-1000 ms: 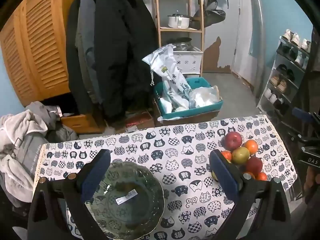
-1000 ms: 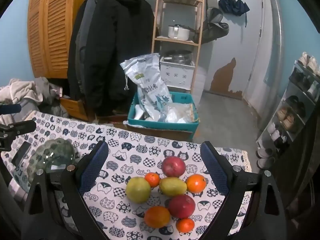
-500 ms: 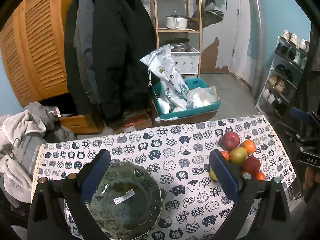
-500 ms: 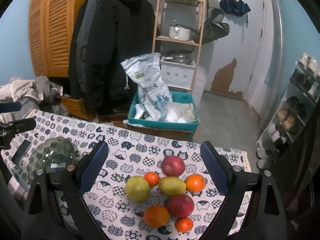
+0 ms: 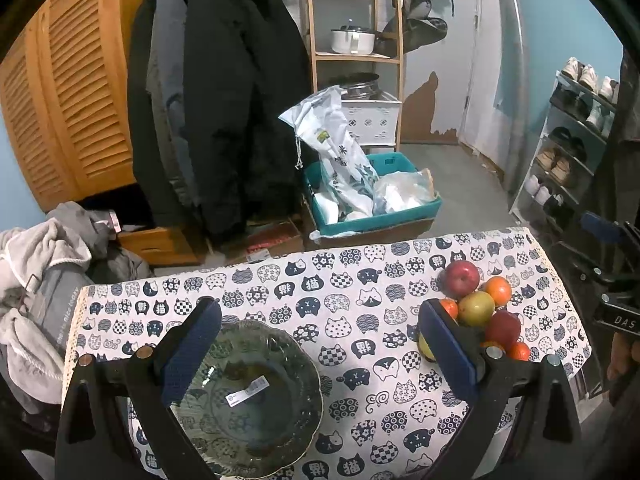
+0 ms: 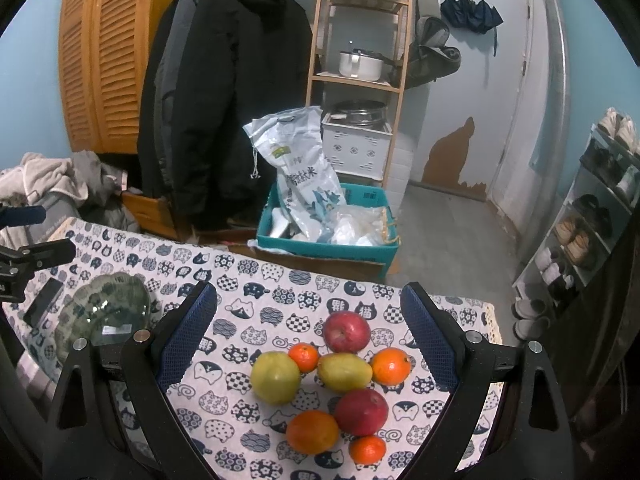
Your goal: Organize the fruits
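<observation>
Several fruits lie in a cluster on the cat-print tablecloth (image 6: 280, 292): a red apple (image 6: 346, 331), a second red apple (image 6: 361, 411), a green apple (image 6: 275, 378), a yellow-green pear (image 6: 344, 371), oranges (image 6: 391, 366) and small tangerines (image 6: 304, 357). My right gripper (image 6: 308, 340) hovers open above this cluster, holding nothing. A green glass bowl (image 5: 248, 396) with a sticker inside sits on the cloth at the left. My left gripper (image 5: 320, 340) is open over the bowl's right side, empty. In the left wrist view the fruit cluster (image 5: 476, 308) lies right of the gripper.
Past the table's far edge stand a teal bin (image 6: 332, 236) with bags, a wooden shelf (image 6: 356, 76) with a pot, hanging dark coats (image 6: 224, 92) and a shoe rack (image 6: 592, 216). A pile of clothes (image 5: 44, 264) lies left. A dark phone (image 6: 43, 302) rests beside the bowl.
The left wrist view has shifted slightly, with the bowl and fruit sitting a little nearer the frame's bottom left. The right view is nearly unchanged. Both grippers stay open.
</observation>
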`<state>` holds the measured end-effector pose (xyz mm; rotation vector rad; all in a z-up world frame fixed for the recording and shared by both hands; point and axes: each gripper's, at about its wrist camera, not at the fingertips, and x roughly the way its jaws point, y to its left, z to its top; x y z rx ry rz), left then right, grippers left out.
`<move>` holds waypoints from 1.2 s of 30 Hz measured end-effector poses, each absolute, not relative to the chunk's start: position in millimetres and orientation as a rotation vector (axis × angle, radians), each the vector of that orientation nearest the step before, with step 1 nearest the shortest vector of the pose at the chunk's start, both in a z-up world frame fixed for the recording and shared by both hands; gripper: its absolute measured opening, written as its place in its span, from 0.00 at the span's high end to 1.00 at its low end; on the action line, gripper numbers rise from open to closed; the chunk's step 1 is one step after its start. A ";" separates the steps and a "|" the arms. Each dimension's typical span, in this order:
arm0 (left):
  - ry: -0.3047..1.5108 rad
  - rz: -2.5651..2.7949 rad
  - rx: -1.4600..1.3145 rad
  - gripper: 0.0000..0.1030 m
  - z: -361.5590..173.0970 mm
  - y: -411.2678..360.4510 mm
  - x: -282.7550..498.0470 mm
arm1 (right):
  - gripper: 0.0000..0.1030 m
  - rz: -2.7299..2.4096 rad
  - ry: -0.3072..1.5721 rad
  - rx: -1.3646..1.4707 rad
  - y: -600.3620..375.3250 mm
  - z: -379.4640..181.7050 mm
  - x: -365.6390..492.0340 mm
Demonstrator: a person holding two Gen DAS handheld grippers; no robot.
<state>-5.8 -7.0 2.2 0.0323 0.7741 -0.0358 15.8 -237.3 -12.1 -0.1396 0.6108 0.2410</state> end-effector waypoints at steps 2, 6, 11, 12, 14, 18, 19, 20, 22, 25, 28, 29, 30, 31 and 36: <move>0.774 -0.035 0.032 0.03 2.2 -7.5 -5.6 | 0.11 0.239 0.612 -0.141 -237.0 -12.4 15.7; 0.776 -0.037 0.031 0.03 1.9 -8.0 -6.2 | 0.11 0.237 0.617 -0.144 -235.6 -13.0 15.1; 0.780 -0.039 0.036 0.03 0.8 -9.4 -5.1 | 0.11 0.239 0.619 -0.144 -236.1 -12.9 16.2; 0.782 -0.040 0.036 0.03 0.5 -9.8 -5.2 | 0.11 0.241 0.619 -0.143 -236.6 -13.7 17.4; 0.786 -0.042 0.037 0.03 1.0 -9.9 -3.4 | 0.11 0.240 0.620 -0.143 -236.2 -13.5 17.5; 0.790 -0.044 0.034 0.03 0.6 -9.8 -2.8 | 0.11 0.241 0.619 -0.144 -236.6 -13.0 17.7; 0.790 -0.044 0.034 0.03 0.4 -9.8 -2.8 | 0.11 0.241 0.618 -0.145 -236.9 -12.9 17.8; 0.789 -0.043 0.036 0.03 0.6 -9.9 -3.0 | 0.11 0.242 0.619 -0.144 -237.1 -12.9 18.0; 0.785 -0.039 0.044 0.03 0.3 -10.7 -3.0 | 0.11 0.241 0.618 -0.143 -237.1 -13.1 17.5; 0.779 -0.036 0.055 0.03 -0.5 -11.9 -3.2 | 0.11 0.241 0.619 -0.142 -237.5 -13.3 17.6; 0.781 -0.039 0.051 0.03 -1.1 -12.6 -3.0 | 0.11 0.242 0.618 -0.143 -237.4 -13.5 17.3; 0.782 -0.040 0.050 0.03 -1.2 -12.7 -3.0 | 0.11 0.241 0.618 -0.142 -237.3 -13.5 17.2; 0.783 -0.043 0.048 0.03 -1.3 -12.9 -2.9 | 0.11 0.241 0.618 -0.142 -237.3 -13.4 17.3; 0.784 -0.046 0.047 0.03 -1.2 -13.1 -3.1 | 0.11 0.241 0.618 -0.143 -237.5 -13.3 17.5; 0.780 -0.053 0.043 0.03 -0.5 -14.2 -3.7 | 0.11 0.239 0.616 -0.141 -238.4 -13.2 17.5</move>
